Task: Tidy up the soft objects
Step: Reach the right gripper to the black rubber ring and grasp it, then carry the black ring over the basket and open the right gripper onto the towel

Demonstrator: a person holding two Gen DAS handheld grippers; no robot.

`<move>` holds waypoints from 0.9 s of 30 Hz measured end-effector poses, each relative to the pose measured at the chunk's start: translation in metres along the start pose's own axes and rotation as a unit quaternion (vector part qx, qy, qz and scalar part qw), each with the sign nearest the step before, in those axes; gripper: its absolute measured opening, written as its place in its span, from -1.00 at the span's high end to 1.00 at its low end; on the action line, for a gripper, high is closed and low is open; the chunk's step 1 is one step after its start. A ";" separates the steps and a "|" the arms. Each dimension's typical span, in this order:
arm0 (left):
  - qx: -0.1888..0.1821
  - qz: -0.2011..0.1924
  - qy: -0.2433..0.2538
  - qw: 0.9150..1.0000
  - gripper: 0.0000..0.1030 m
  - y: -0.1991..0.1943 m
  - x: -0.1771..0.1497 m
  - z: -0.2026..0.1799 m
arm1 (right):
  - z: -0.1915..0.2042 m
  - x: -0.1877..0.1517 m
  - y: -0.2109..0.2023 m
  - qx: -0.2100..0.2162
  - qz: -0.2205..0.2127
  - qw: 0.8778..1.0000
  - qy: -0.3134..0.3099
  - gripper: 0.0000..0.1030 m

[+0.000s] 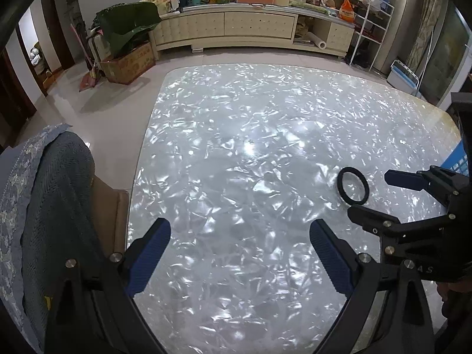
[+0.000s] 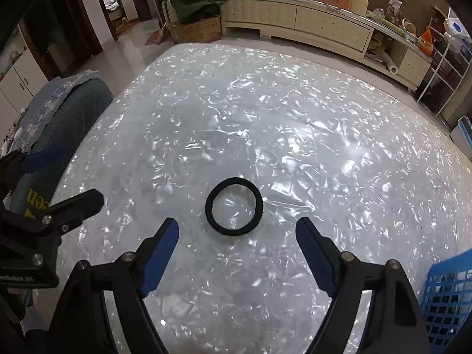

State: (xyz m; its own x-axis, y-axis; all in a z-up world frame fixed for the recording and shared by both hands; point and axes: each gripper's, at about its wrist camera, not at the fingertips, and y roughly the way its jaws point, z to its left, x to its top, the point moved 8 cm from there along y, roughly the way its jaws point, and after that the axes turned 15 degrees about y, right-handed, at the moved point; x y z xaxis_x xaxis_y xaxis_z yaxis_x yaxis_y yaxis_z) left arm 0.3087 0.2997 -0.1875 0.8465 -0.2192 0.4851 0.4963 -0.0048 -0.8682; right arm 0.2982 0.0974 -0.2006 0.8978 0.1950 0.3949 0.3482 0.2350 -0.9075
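A black elastic hair band (image 2: 209, 208) lies flat on the shiny pearl-patterned table (image 2: 280, 112). In the right wrist view my right gripper (image 2: 237, 225) hangs just above it and is open; the band sits just past the blue fingertips, centred between them, and neither pad touches it. From the left wrist view the same band (image 1: 340, 185) is at the right, with the right gripper (image 1: 371, 196) reaching over it. My left gripper (image 1: 240, 227) is open over bare table with nothing between its fingers. It also shows at the left edge of the right wrist view (image 2: 67, 177).
A blue plastic basket (image 2: 442, 295) stands at the table's near right corner. A chair draped in blue-grey cloth (image 1: 44, 191) stands at the table's left edge. Beyond the table are a cream cabinet (image 1: 253, 26) loaded with clutter, a cardboard box (image 1: 129, 62) and a white rack (image 1: 371, 29).
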 end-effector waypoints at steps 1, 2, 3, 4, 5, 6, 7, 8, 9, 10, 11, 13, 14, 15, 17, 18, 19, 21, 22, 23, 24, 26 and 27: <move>0.000 0.000 -0.002 1.000 -0.83 0.000 0.000 0.002 | -0.001 0.001 0.002 -0.003 0.002 1.000 0.000 -0.48; -0.001 -0.001 -0.006 1.000 -0.83 0.001 0.000 0.004 | -0.001 0.001 0.003 -0.005 0.001 1.000 -0.001 -0.45; -0.004 -0.003 -0.011 1.000 -0.83 0.002 0.000 0.006 | -0.001 0.002 0.004 -0.005 0.002 1.000 -0.001 -0.42; -0.008 -0.004 -0.015 1.000 -0.83 0.003 0.000 0.007 | -0.001 0.002 0.006 -0.006 0.003 1.000 -0.003 -0.39; -0.016 -0.008 -0.018 1.000 -0.83 0.003 0.001 0.008 | 0.000 0.001 0.009 -0.007 0.008 1.000 -0.004 -0.30; -0.020 -0.010 -0.019 1.000 -0.83 0.004 0.001 0.007 | 0.004 0.001 0.014 -0.009 0.013 1.000 -0.005 -0.14; -0.021 -0.011 -0.018 1.000 -0.83 0.004 0.001 0.007 | 0.003 0.000 0.017 -0.009 0.016 1.000 -0.005 -0.13; -0.019 -0.010 -0.015 1.000 -0.83 0.005 0.001 0.006 | 0.003 0.000 0.015 -0.012 0.008 1.000 -0.009 -0.02; -0.015 -0.008 -0.013 1.000 -0.83 0.006 0.000 0.007 | 0.003 0.000 0.015 -0.014 0.005 1.000 -0.012 0.10; -0.012 -0.006 -0.011 1.000 -0.83 0.008 -0.001 0.007 | 0.003 0.000 0.014 -0.012 0.004 1.000 -0.012 0.18; -0.012 -0.004 -0.011 1.000 -0.83 0.008 -0.002 0.006 | 0.004 -0.001 0.013 -0.011 0.004 1.000 -0.014 0.34; -0.014 -0.001 -0.013 1.000 -0.83 0.010 -0.004 0.005 | 0.007 -0.003 0.012 -0.007 0.004 1.000 -0.022 0.48; -0.014 -0.001 -0.013 1.000 -0.83 0.010 -0.004 0.004 | 0.009 -0.005 0.011 -0.004 0.004 1.000 -0.027 0.62; -0.014 -0.001 -0.013 1.000 -0.84 0.010 -0.005 0.003 | 0.010 -0.004 0.013 -0.003 0.004 1.000 -0.029 0.69; -0.014 0.001 -0.010 1.000 -0.83 0.010 -0.006 -0.001 | 0.014 -0.005 0.012 0.001 0.003 0.999 -0.034 0.82; -0.014 0.001 -0.007 1.000 -0.83 0.009 -0.006 -0.004 | 0.017 -0.003 0.014 0.002 0.003 0.999 -0.035 0.84; -0.013 0.000 -0.005 1.000 -0.83 0.008 -0.006 -0.005 | 0.018 -0.004 0.014 0.002 0.002 0.999 -0.036 0.84; -0.014 -0.005 -0.006 1.000 -0.83 0.002 -0.006 -0.007 | 0.018 -0.007 0.013 0.003 0.002 0.999 -0.038 0.85; -0.014 -0.007 -0.007 1.000 -0.83 0.000 -0.006 -0.008 | 0.016 -0.008 0.009 0.003 -0.001 0.999 -0.038 0.85; -0.015 -0.007 -0.008 1.000 -0.83 -0.002 -0.006 -0.010 | 0.015 -0.009 0.006 0.004 -0.002 0.999 -0.037 0.85; -0.014 -0.007 -0.006 1.000 -0.83 -0.004 -0.007 -0.012 | 0.013 -0.010 0.002 0.006 -0.004 0.999 -0.035 0.85; -0.011 -0.006 -0.003 1.000 -0.83 -0.010 -0.008 -0.017 | 0.012 -0.013 -0.007 0.011 -0.006 0.999 -0.032 0.85; -0.011 -0.007 -0.002 1.000 -0.83 -0.014 -0.009 -0.020 | 0.011 -0.015 -0.012 0.013 -0.008 0.999 -0.030 0.85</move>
State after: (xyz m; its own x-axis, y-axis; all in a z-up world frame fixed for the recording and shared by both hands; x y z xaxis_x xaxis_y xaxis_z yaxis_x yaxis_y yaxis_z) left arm 0.2903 0.2822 -0.1819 0.8408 -0.2150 0.4968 0.5031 -0.0286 -0.8637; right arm 0.2779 0.1020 -0.1940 0.8741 0.2475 0.4180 0.3544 0.2635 -0.8972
